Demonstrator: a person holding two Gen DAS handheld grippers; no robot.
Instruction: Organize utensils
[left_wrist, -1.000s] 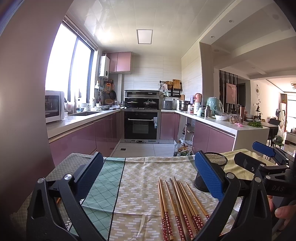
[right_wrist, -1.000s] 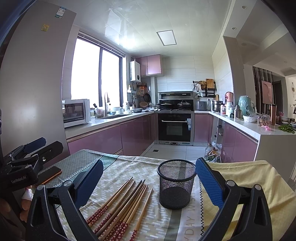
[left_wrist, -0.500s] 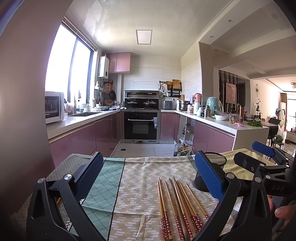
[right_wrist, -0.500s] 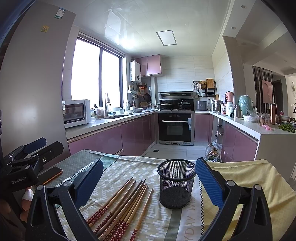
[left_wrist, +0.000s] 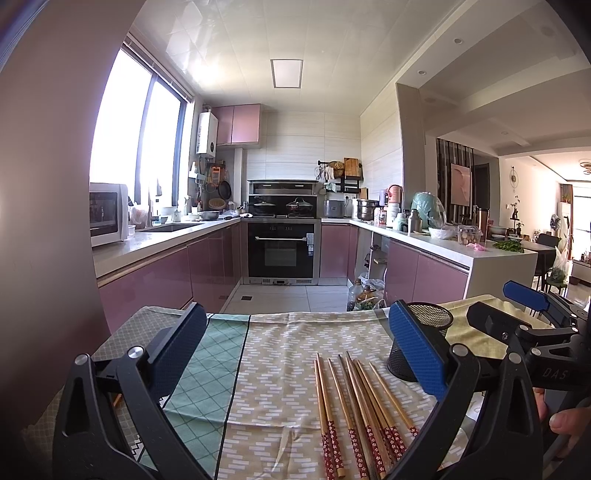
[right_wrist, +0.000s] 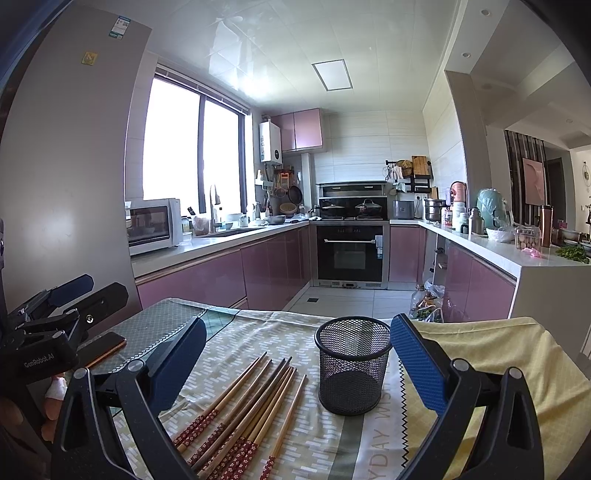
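Several wooden chopsticks (left_wrist: 360, 402) with red patterned ends lie side by side on the patterned tablecloth (left_wrist: 280, 354); they also show in the right wrist view (right_wrist: 243, 410). A black mesh holder (right_wrist: 352, 369) stands upright and empty just right of them, partly hidden behind a finger in the left wrist view (left_wrist: 428, 321). My left gripper (left_wrist: 295, 354) is open and empty above the cloth, left of the chopsticks. My right gripper (right_wrist: 297, 363) is open and empty, with the chopsticks and the holder between its fingers.
A phone (right_wrist: 103, 349) lies on the grey mat at the table's left edge. A yellow cloth (right_wrist: 498, 350) covers the table's right side. Beyond the far table edge is the kitchen floor, an oven (left_wrist: 282, 251) and pink cabinets.
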